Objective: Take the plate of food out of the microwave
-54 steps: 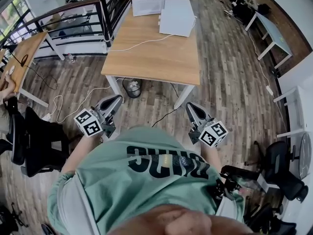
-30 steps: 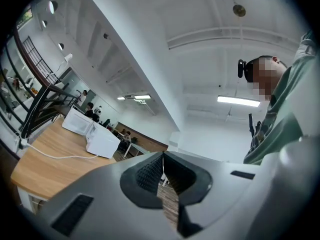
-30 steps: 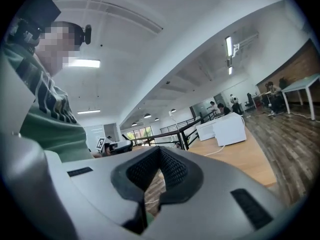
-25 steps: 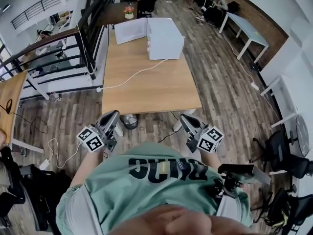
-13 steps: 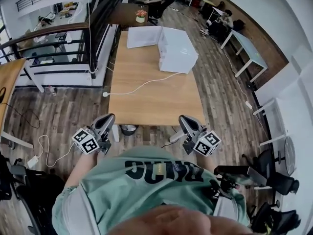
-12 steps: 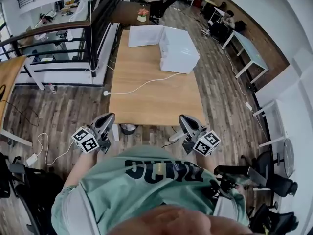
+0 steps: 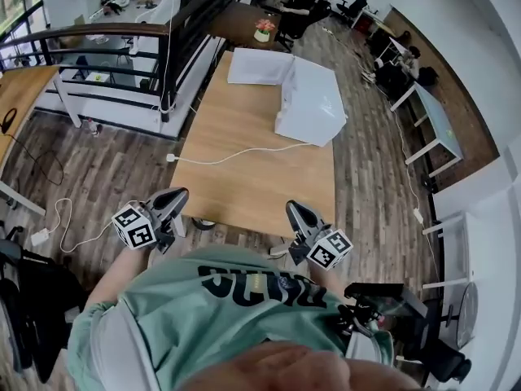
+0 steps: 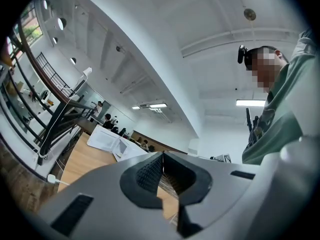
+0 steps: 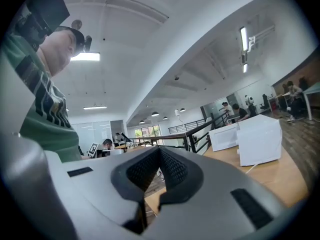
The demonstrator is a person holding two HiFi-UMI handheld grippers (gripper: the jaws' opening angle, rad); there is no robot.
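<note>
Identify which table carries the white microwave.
The light wooden table in the middle of the head view; the microwave stands at its far end, and a white cable crosses it.

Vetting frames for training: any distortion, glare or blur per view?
Head view: heavy fisheye, evenly lit, microwave sharp. Left gripper view: round black vignette, ceiling lamp blown out, left gripper soft up close. Right gripper view: same vignette, right gripper slightly soft.
</note>
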